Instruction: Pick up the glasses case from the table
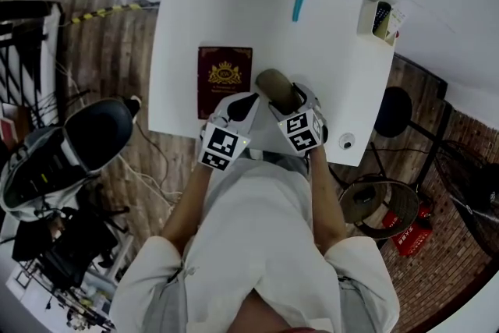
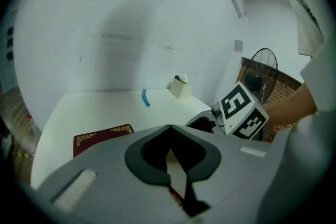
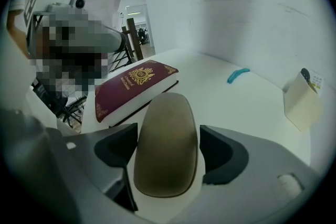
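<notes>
Glasses case (image 3: 167, 162), olive, seemingly hard-shelled, light and slick, lies on my worktop (image 1: 234, 12) between the spread jaws of my right hand-held gripper (image 3: 169, 129), maroon book (image 3: 131, 86) at ten o'clock; I'd squeeze its long sides mid-length.

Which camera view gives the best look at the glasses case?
The right gripper view: the glasses case fills the centre, lying between the right claw's open jaws. The head view shows it small, its near end hidden behind that claw. The left gripper view does not show it.
</notes>
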A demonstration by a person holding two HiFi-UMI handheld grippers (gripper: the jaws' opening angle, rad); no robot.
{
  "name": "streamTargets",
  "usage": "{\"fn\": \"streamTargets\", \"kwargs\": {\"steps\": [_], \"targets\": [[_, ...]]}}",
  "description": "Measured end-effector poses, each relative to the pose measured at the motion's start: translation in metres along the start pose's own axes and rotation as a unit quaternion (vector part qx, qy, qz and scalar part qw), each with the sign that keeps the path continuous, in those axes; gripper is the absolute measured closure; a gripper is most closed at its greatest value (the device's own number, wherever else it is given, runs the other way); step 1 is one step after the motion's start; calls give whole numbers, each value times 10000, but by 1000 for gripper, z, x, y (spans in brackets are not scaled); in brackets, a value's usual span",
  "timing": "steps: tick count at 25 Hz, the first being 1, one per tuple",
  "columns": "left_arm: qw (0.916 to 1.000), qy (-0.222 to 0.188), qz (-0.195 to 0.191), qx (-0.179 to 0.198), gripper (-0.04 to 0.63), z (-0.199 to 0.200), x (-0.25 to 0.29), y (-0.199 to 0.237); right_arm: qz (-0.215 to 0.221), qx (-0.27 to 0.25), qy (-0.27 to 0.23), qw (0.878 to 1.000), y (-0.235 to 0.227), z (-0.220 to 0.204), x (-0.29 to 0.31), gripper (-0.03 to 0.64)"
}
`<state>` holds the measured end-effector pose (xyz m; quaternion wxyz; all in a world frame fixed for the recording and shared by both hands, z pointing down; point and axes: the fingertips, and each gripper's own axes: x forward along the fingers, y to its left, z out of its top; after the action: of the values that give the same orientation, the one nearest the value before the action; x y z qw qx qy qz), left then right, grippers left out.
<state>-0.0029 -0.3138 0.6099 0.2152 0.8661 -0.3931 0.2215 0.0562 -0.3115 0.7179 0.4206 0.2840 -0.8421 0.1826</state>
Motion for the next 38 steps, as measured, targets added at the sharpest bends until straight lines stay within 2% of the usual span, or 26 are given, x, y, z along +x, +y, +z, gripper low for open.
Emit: {"fn": "streamTargets", "kwargs": {"steps": [10, 21, 29, 38], "targets": [[9999, 24, 73, -65, 577, -7, -2, 7, 0, 86, 333, 9994, -1, -14, 23, 213], [10000, -36, 38, 18, 577, -3, -9, 5, -237, 342, 236, 9989, -2, -15, 15, 229], [9998, -138, -3, 122, 577, 2, -15, 5, -386, 729, -167, 9965, -6, -5, -2, 230], [9988, -380, -23, 323, 577, 19, -28, 5, -760, 786, -774, 9910, -12, 29, -38, 230]]}}
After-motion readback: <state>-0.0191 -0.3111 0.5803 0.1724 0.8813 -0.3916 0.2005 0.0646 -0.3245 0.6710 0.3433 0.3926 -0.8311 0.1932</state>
